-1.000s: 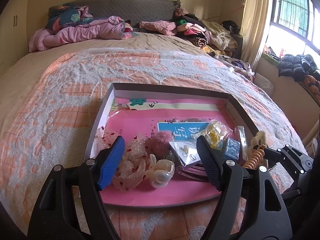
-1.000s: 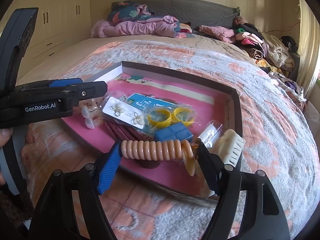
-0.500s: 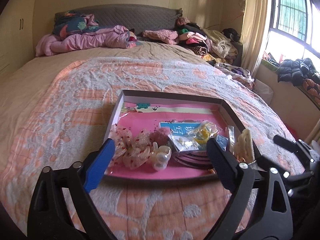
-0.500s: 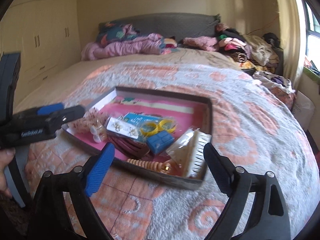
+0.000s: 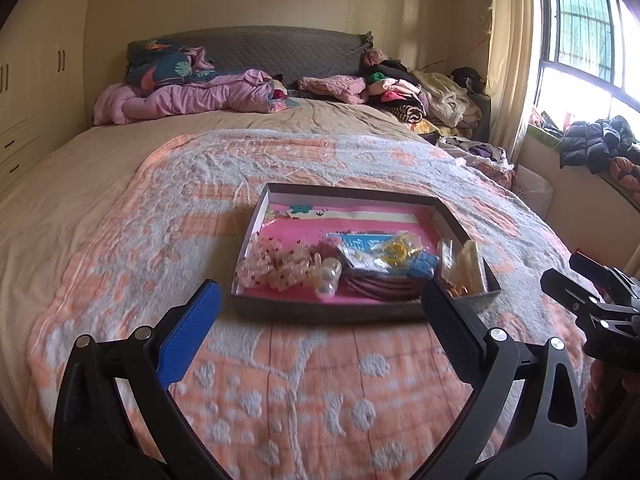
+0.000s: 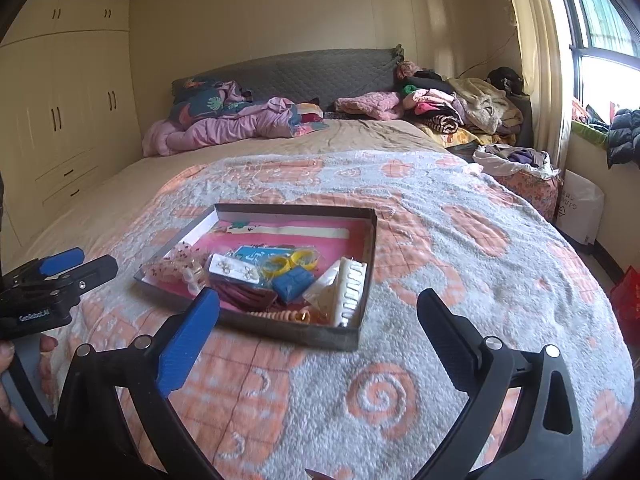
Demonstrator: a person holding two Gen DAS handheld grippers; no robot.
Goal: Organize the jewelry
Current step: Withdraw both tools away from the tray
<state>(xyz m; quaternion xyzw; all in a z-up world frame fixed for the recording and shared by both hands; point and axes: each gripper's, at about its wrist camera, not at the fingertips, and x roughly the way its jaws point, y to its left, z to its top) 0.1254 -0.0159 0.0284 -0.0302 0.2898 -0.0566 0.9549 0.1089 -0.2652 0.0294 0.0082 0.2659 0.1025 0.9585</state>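
Observation:
A shallow grey tray (image 5: pixel 332 314) with a pink lining lies on the bed. It holds sheer scrunchies (image 5: pixel 276 266), a pearly clip (image 5: pixel 326 280), dark red hairbands (image 5: pixel 380 282), an earring card (image 6: pixel 232 270), bagged yellow rings (image 6: pixel 288 262), a blue piece (image 6: pixel 294 282), a white claw clip (image 6: pixel 350 286) and an orange coiled hair tie (image 6: pixel 276 315). My left gripper (image 5: pixel 320 292) hovers short of the tray's near wall, its jaws opening with nothing between them. My right gripper (image 6: pixel 318 298) hangs near the tray's (image 6: pixel 288 330) front right corner, its jaws also opening and empty.
A peach and grey bedspread (image 5: pixel 300 380) covers the bed around the tray. Pink bedding (image 5: pixel 192 96) and heaped clothes (image 5: pixel 412 92) lie at the headboard. Wardrobes (image 6: pixel 60 128) stand on the left; the window and a white bag (image 6: pixel 578 212) are on the right.
Both grippers have drawn back from the tray, risen and spread wider. The right one let go of the orange coiled hair tie, which now lies in the tray's near right corner.

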